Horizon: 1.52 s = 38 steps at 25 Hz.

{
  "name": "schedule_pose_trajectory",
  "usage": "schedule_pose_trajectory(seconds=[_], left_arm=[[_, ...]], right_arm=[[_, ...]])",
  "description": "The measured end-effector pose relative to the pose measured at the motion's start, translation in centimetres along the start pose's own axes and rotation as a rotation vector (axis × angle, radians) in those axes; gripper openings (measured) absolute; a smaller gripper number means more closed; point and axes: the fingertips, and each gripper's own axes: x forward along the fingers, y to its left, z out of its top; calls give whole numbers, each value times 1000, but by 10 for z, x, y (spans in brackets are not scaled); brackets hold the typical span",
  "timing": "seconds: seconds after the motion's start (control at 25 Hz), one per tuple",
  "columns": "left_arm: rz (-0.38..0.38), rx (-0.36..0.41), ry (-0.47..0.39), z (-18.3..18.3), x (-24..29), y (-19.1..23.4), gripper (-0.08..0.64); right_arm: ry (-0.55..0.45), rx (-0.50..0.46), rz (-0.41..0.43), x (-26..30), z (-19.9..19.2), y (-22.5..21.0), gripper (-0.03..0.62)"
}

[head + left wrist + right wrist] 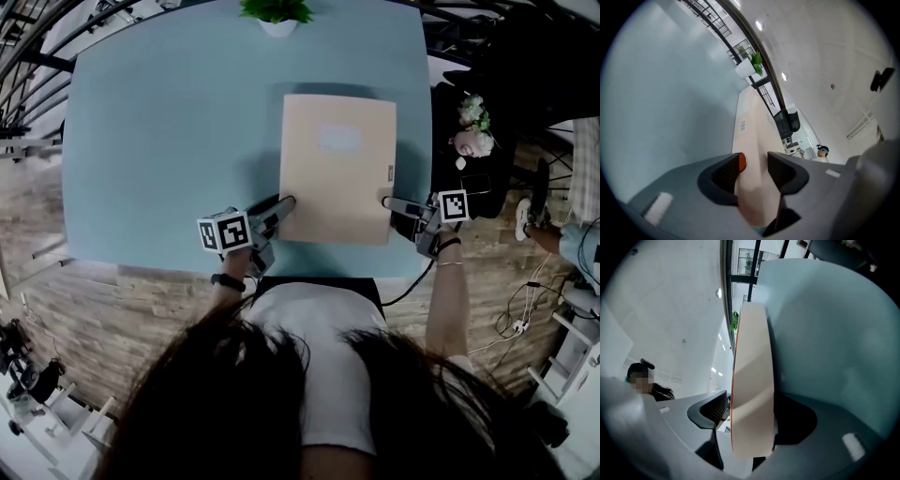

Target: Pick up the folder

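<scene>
A thick beige folder (337,169) lies lengthwise on the pale blue table (169,122), a shadow along its left and far edges. My left gripper (286,202) clamps its near left edge, one jaw above and one below. The left gripper view shows the folder (750,122) filling the gap between both pads of that gripper (754,164). My right gripper (387,201) holds the near right edge. In the right gripper view the folder (752,380) stands edge-on between the jaws of that gripper (750,404), hiding the right-hand jaw's pad.
A potted green plant (277,13) stands at the table's far edge, just beyond the folder. A dark object with flowers (473,122) sits off the table's right side. A person (822,151) stands far back in the room. The table's near edge is close to my body.
</scene>
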Motion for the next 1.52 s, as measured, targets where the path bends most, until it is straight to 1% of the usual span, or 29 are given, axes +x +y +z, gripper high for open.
schedule_pose_trajectory(seconds=[0.12,0.2,0.24,0.32,0.36,0.4,0.48,0.6,0.76,0.92,1.24,1.32,1.44,1.52], left_arm=[[-4,-3,5,0,-1,1,241],[-5,-5,5,0,-2,1,241],[-8,-8,5,1,-2,1,241],[-23,-23,10,-1,1,0,242],[-31,-31,12,-1,4,-1,242],[-34,-35,10,-2,5,-2,242],[-30,-33,-7,-1,5,-2,244],[-32,-28,-20,1,0,0,244],[-39,-24,-27,1,0,1,244],[-44,-23,-29,2,1,1,244],[-69,-31,-64,5,-2,-5,258],[-61,-12,-77,5,-2,-8,256],[-25,46,-91,12,-5,-7,256],[-23,68,-103,17,-8,-10,256]], right_arm=[[23,3,-16,2,-2,-2,307],[27,9,-11,3,-2,-2,307],[31,18,10,5,-3,0,307],[53,42,91,19,-8,8,307],[68,43,126,31,-11,13,307],[81,33,141,43,-14,17,307],[89,13,140,56,-16,20,313],[79,9,137,61,-16,22,314],[76,8,137,61,-19,20,314],[79,4,116,60,-17,17,311],[75,-42,115,59,-18,22,301],[71,-51,109,55,-19,24,299],[61,-74,98,54,-17,28,301],[47,-92,106,55,-14,34,299]])
